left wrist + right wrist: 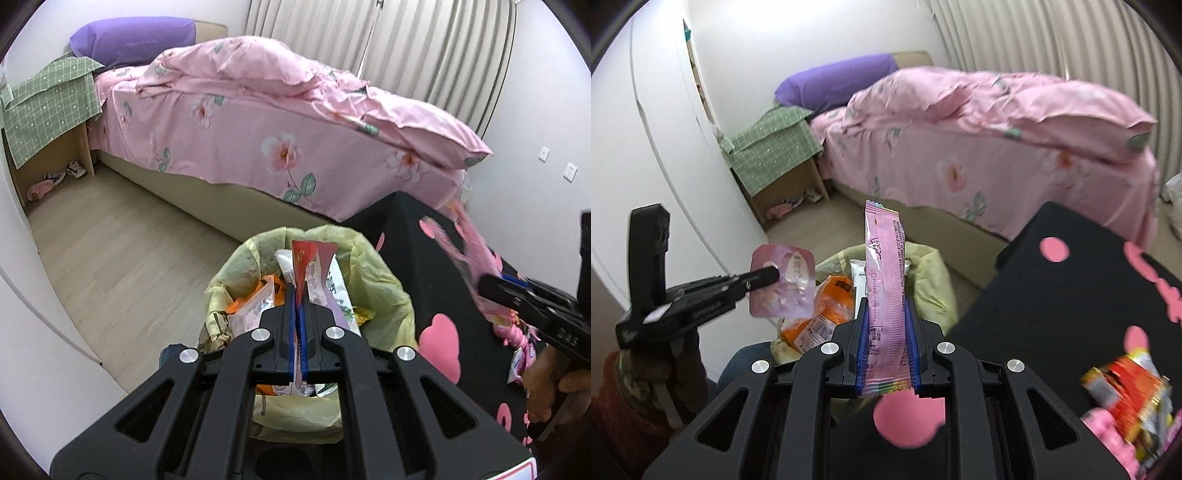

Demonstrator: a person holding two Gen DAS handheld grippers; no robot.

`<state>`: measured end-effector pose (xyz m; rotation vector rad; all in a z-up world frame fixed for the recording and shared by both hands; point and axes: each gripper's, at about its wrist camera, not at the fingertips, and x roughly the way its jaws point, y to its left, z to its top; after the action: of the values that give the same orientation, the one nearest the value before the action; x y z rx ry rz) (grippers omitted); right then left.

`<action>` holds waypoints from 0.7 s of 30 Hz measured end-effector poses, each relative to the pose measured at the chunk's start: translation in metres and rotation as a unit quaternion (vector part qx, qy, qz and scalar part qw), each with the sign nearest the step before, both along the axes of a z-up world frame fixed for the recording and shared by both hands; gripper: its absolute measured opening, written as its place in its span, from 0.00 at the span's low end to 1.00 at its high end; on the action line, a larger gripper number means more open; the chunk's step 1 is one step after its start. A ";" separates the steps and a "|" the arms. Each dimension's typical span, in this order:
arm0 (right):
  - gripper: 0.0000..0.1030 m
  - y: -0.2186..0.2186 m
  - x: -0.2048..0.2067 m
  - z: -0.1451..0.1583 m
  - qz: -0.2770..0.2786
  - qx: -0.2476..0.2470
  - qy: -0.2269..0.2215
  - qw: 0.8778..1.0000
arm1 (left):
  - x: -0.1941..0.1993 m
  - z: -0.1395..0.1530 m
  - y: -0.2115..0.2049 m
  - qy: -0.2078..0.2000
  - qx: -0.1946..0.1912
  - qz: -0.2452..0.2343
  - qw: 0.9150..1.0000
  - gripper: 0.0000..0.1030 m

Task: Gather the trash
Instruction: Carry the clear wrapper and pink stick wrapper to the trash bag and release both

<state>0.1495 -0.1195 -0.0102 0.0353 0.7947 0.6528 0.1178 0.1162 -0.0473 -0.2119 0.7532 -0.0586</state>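
Both wrappers look light, thin and slippery: the left gripper [297, 295], fingers shut on a red-topped wrapper [309, 264] over the lined trash bin [384, 280], and the right gripper [886, 325] pinching a long pink wrapper [884, 280] at its lower half.

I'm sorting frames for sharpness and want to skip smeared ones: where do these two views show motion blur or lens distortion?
Left wrist view: the right gripper and its pink wrapper are smeared, while the bin is sharp. Right wrist view: the bed is soft and the red packet streaked, but the pink wrapper stays readable. Both views bow the curtains and have dark corners.
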 end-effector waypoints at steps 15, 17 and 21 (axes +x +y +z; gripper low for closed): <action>0.17 0.045 0.038 -0.047 0.020 -0.042 0.029 0.999 | 0.017 -0.027 0.010 0.021 -0.051 -0.017 0.998 0.02; 0.17 0.046 0.040 -0.049 0.017 -0.046 0.027 0.998 | 0.018 -0.028 0.013 0.014 -0.066 -0.021 0.997 0.02; 0.19 0.046 0.042 -0.052 0.019 -0.036 0.035 0.999 | 0.024 -0.027 0.017 0.011 -0.091 -0.030 0.995 0.06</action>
<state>0.1919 -0.0734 -0.0619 -0.0236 0.8878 0.6611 0.1418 0.1329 -0.0747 -0.3635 0.7769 -0.1831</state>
